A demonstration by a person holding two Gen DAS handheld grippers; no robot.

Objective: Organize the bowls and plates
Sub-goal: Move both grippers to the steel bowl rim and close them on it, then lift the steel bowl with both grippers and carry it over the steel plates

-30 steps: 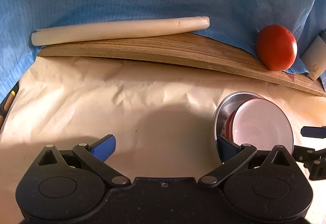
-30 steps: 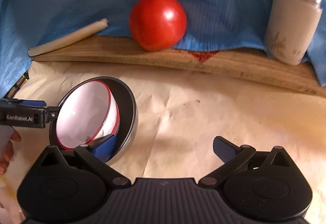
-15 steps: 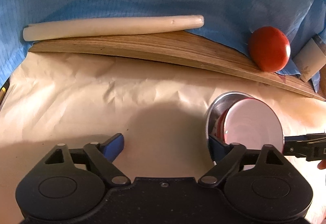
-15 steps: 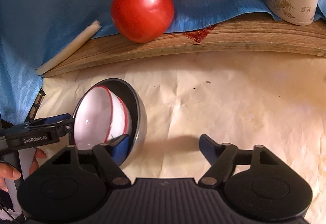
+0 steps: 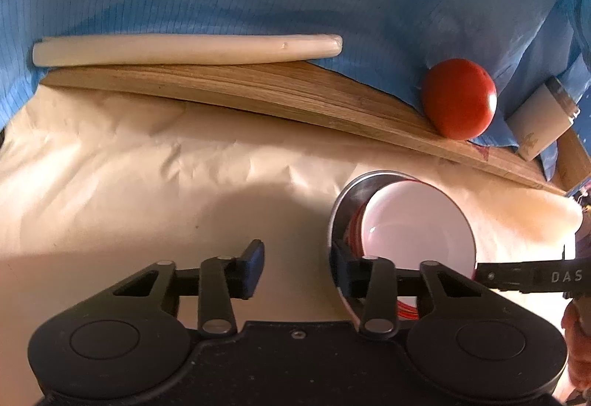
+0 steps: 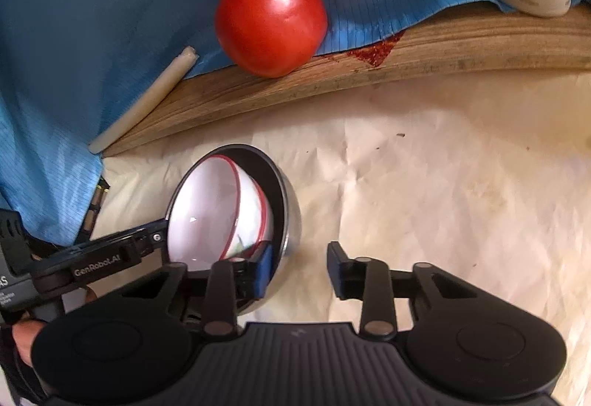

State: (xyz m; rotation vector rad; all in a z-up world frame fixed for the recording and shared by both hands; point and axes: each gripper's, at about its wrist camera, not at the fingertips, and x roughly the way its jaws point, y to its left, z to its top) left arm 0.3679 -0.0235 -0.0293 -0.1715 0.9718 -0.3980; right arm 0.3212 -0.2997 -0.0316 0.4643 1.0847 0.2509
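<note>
Two grippers flank my nested bowls: the left gripper (image 5: 297, 267) has one finger inside the steel bowl (image 5: 349, 195) and one outside, jaws closing on its wall, not yet pinching. The right gripper (image 6: 301, 267) does the same on the opposite wall, also closing. The white bowl (image 6: 207, 214) already sits tilted inside the steel one, on the paper (image 6: 443, 184). Nesting looks done; moving the stack remains. Beyond lies the tomato (image 6: 271, 22).
</note>
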